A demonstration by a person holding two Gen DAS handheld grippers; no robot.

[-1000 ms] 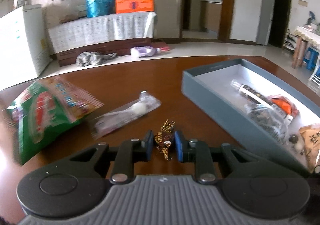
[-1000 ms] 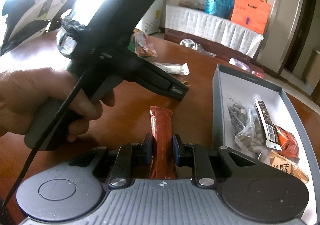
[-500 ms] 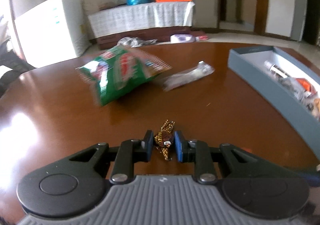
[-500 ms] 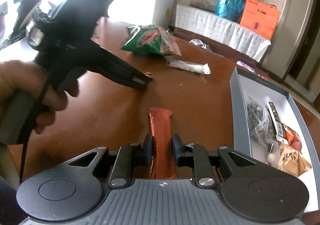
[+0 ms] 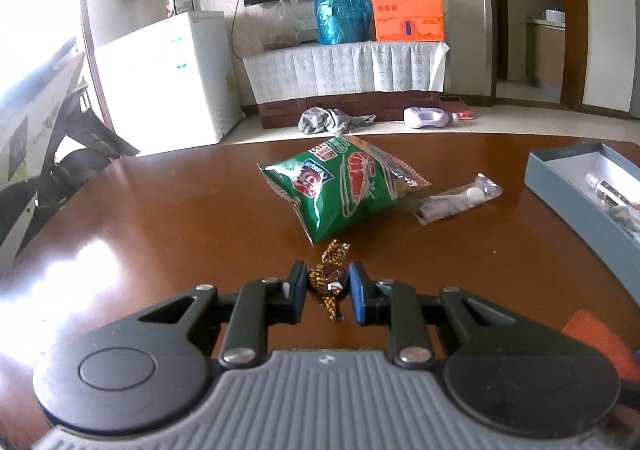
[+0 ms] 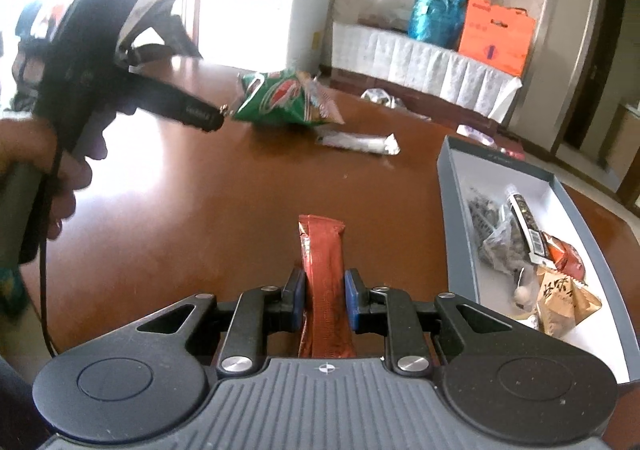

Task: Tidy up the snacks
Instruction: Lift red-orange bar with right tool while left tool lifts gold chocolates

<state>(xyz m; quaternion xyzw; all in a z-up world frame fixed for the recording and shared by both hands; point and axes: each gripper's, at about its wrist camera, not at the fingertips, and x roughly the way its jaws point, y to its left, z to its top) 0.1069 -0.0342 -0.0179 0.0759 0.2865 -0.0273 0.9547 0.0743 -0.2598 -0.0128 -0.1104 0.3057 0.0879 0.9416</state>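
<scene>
My left gripper (image 5: 327, 286) is shut on a small brown-and-gold wrapped candy (image 5: 329, 279), held above the brown table. It also shows in the right wrist view (image 6: 218, 118), raised at the left. My right gripper (image 6: 323, 298) is shut on a long red snack stick pack (image 6: 323, 250), just left of the grey box (image 6: 456, 210). The box holds several snack packs (image 6: 528, 246). A green chip bag (image 5: 340, 186) and a clear wrapped snack (image 5: 460, 198) lie at the table's far side.
The table (image 5: 180, 218) ends in a far edge, with floor beyond it. A white freezer (image 5: 168, 74), a covered TV bench (image 5: 344, 70) with bags, and clothes on the floor stand behind. A motorbike (image 5: 44, 138) is at the left.
My left gripper swung left and away from the box with the candy, so the green bag now lies ahead of it. My right gripper stayed nearly in place with the red pack.
</scene>
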